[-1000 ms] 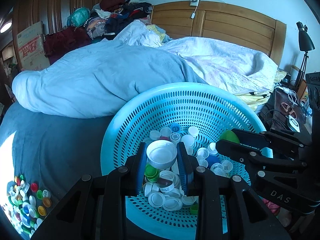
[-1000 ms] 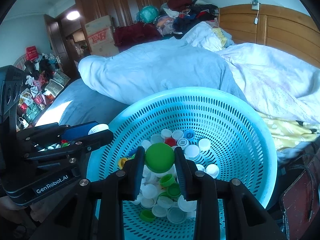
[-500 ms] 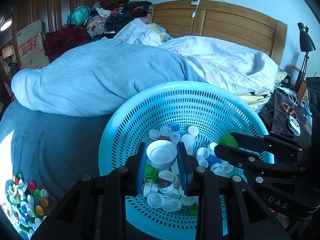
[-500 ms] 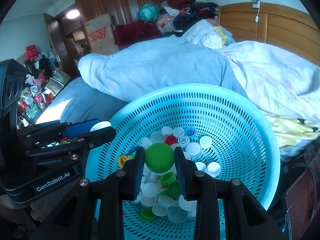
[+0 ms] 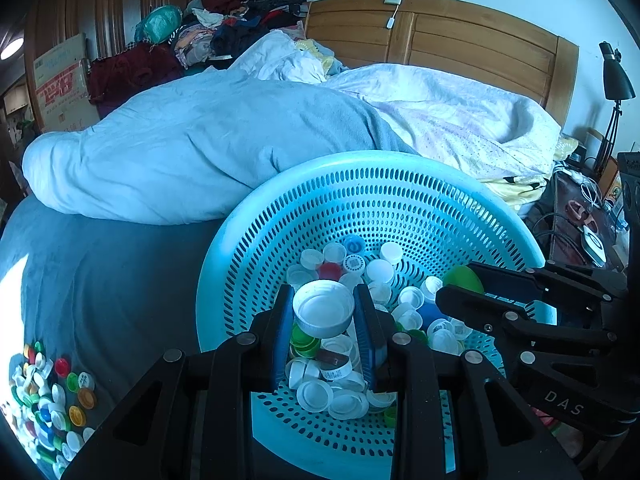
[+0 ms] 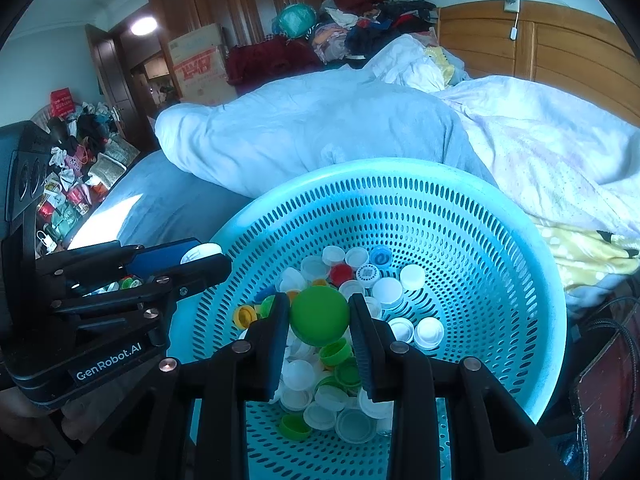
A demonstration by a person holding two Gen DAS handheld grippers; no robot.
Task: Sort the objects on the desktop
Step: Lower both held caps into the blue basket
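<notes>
Cap pile point(image 5: 44, 408) — cut off left

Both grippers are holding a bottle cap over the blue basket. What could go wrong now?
1. The white cap is pinched only by its rim in the left gripper, so it might slip and fall back among the caps in the basket.
2. The green cap in the right gripper is smooth and rounded, so it could pop out.
3. The grippers sit close together and may bump.
</notes>
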